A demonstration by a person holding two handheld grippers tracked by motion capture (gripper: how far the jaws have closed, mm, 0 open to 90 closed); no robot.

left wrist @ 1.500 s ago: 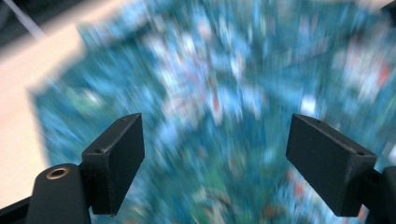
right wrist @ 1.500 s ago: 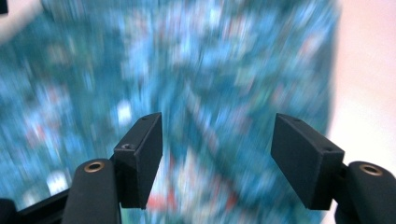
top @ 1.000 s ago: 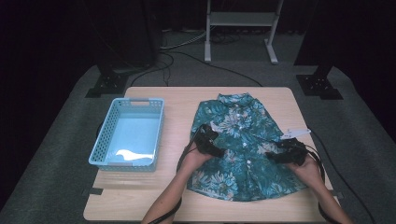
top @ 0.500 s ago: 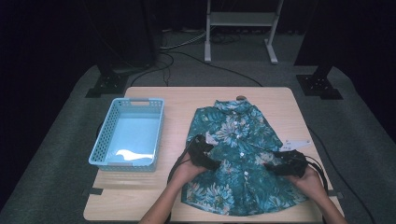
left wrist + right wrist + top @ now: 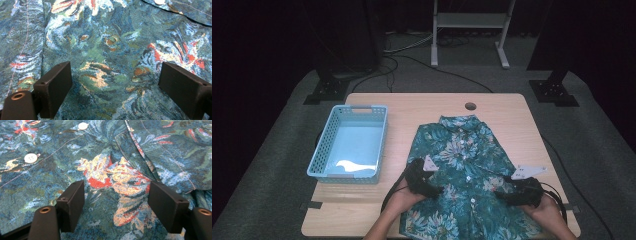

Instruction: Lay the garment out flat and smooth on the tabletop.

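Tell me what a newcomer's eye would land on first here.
The floral shirt spread flat on the near right part of the wooden table stands out most, its teal, red and cream print vivid in both gripper views. Next is the light blue basket to its left. A hand-held gripper sits on each side of the shirt's lower half, left and right, both with jaws open over the cloth.

Right gripper (image 5: pixel 116 205) above a floral shirt (image 5: pixel 107 157), its two black jaws spread wide with printed fabric lying flat between them. Two white buttons (image 5: pixel 31 158) sit beyond the left jaw; a stitched seam (image 5: pixel 140 151) runs toward the right jaw.
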